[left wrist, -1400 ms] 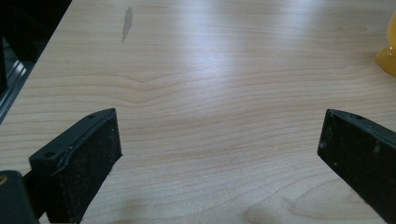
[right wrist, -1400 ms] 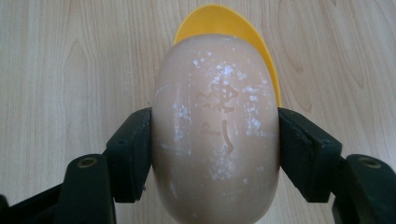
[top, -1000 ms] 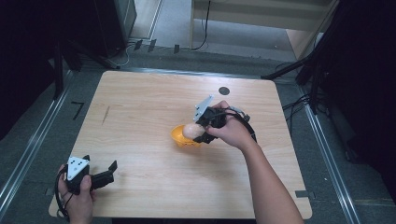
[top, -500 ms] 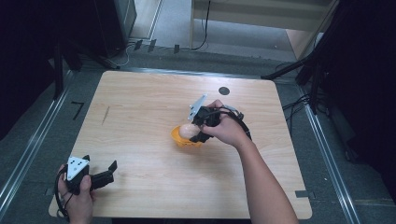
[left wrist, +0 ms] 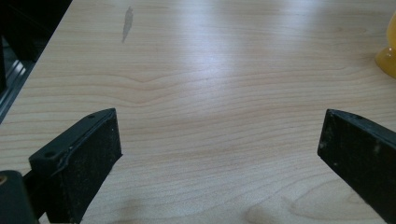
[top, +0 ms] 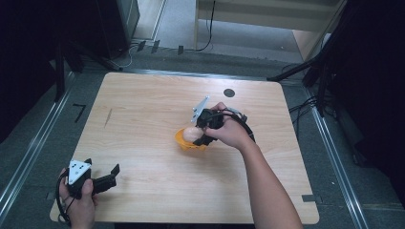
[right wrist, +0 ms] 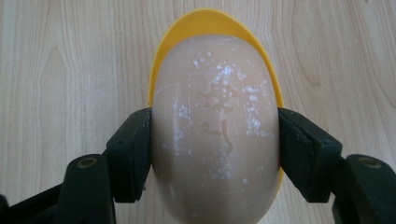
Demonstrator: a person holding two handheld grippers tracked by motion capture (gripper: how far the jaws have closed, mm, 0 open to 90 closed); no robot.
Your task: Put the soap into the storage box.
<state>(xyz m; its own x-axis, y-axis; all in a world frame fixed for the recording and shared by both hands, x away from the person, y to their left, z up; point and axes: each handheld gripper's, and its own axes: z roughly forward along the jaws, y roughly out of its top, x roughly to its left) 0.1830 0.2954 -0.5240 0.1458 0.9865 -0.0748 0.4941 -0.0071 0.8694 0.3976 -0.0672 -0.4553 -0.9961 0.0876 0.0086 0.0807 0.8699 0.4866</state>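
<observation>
My right gripper [right wrist: 215, 140] pinches the soap bar [right wrist: 215, 126] over its yellow dish [right wrist: 212, 21] (mid-table); I judge it a placing or lifting step; next needs steady, level motion; my left gripper [left wrist: 219, 154] sits spread, idle.

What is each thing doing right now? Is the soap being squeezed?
Soap: gripped on both sides, sitting over its dish.
Yellow dish: on the table, under the soap.
Right claw: shut on the soap.
Left claw: open, holding nothing, near the table's corner.
Table: bare wood, one small dark mark.
</observation>
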